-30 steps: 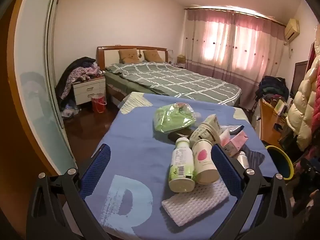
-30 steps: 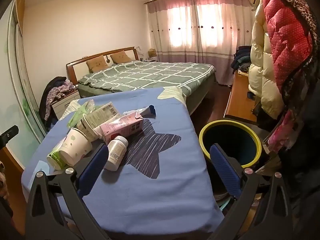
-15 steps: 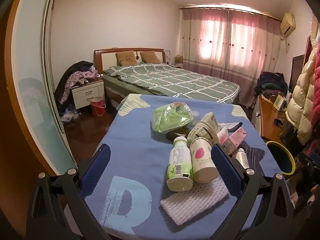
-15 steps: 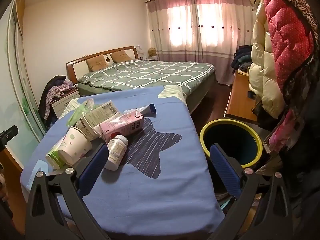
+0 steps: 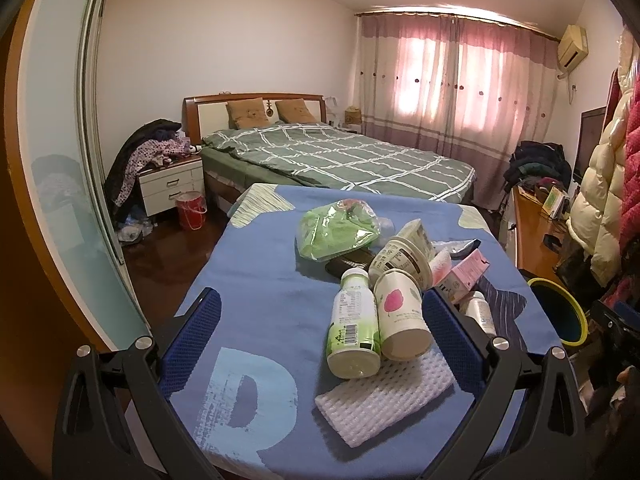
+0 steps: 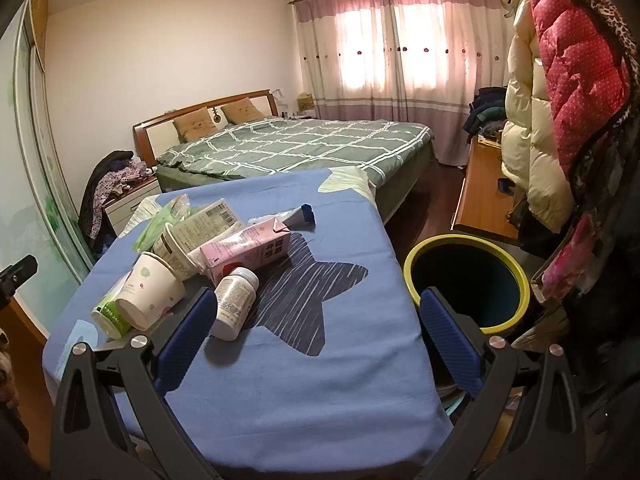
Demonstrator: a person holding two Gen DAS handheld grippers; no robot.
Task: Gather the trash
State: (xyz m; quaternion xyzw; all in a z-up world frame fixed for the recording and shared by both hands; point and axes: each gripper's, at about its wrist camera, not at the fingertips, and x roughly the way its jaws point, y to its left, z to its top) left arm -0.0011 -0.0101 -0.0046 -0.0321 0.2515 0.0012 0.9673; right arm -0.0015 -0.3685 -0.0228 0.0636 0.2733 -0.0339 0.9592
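A pile of trash lies on the blue-covered table (image 5: 256, 304): a green-and-white bottle (image 5: 352, 332), a paper cup (image 5: 400, 320), a printed paper tub (image 5: 404, 258), a green plastic bag (image 5: 336, 232), a pink carton (image 6: 244, 252), a white pill bottle (image 6: 234, 304), a tube (image 6: 296, 216) and a white cloth (image 5: 384, 400). A yellow-rimmed bin (image 6: 466, 280) stands right of the table. My left gripper (image 5: 320, 332) is open and empty before the pile. My right gripper (image 6: 318, 332) is open and empty above the table's star print.
A bed with a green checked cover (image 5: 340, 156) lies behind the table. A nightstand with clothes (image 5: 170, 180) and a red bucket (image 5: 192, 210) stand at the left by a sliding glass door (image 5: 60, 160). Coats (image 6: 568, 80) hang at the right over a wooden bench (image 6: 480, 196).
Both views have shifted slightly; the left gripper has pulled back and risen a little. Nothing on the table has moved and both grippers stay open.
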